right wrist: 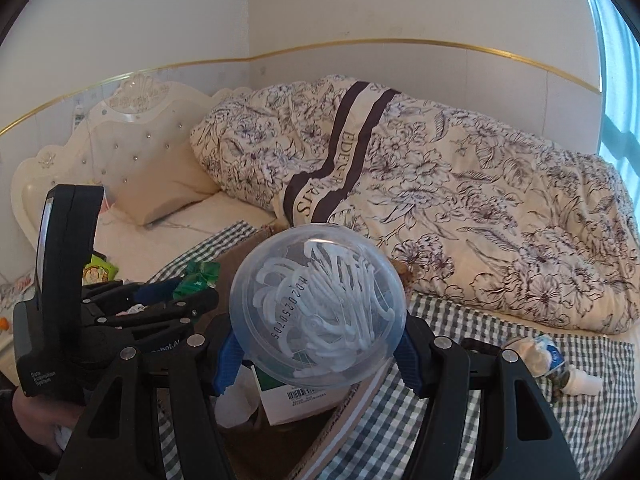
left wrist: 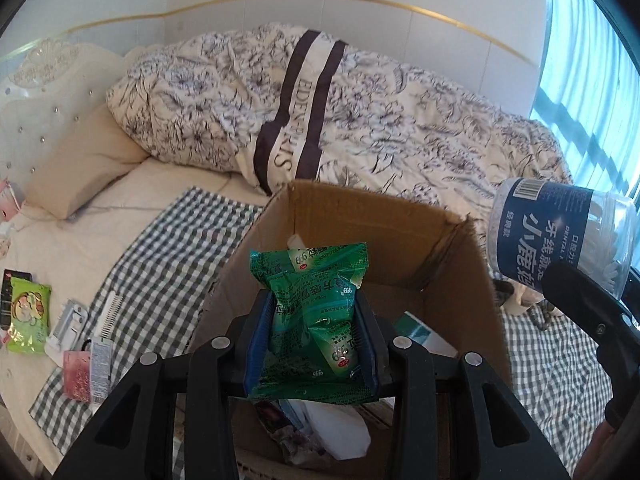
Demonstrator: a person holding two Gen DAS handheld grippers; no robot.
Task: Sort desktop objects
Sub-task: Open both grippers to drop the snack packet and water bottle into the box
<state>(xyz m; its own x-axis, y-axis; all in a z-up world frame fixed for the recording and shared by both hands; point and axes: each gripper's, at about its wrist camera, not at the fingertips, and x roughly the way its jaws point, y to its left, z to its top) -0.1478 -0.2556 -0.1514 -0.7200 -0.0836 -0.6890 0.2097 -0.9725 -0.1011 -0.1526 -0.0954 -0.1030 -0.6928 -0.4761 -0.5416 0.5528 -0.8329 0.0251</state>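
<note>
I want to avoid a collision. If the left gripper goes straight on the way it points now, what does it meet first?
Probably the far wall of the cardboard box. The left gripper, shut on the green packet, points over the open box; depth is unclear.

Your left hand-held gripper (left wrist: 314, 320) holds a packet (left wrist: 316, 312) above the open cardboard box (left wrist: 452, 292), which sits on a checked cloth (left wrist: 160, 248) spread over the bed (left wrist: 80, 232). Your right hand-held gripper (right wrist: 316, 352) holds a jar (right wrist: 318, 312) over the box's right side. Left of the box, on the cloth, lie a comb (left wrist: 110, 314) and small packets (left wrist: 28, 314). Right of it lie small bottles (right wrist: 560, 364). Beyond the box lies a heaped quilt (left wrist: 360, 120), with a pillow (left wrist: 80, 164) at far left.
</note>
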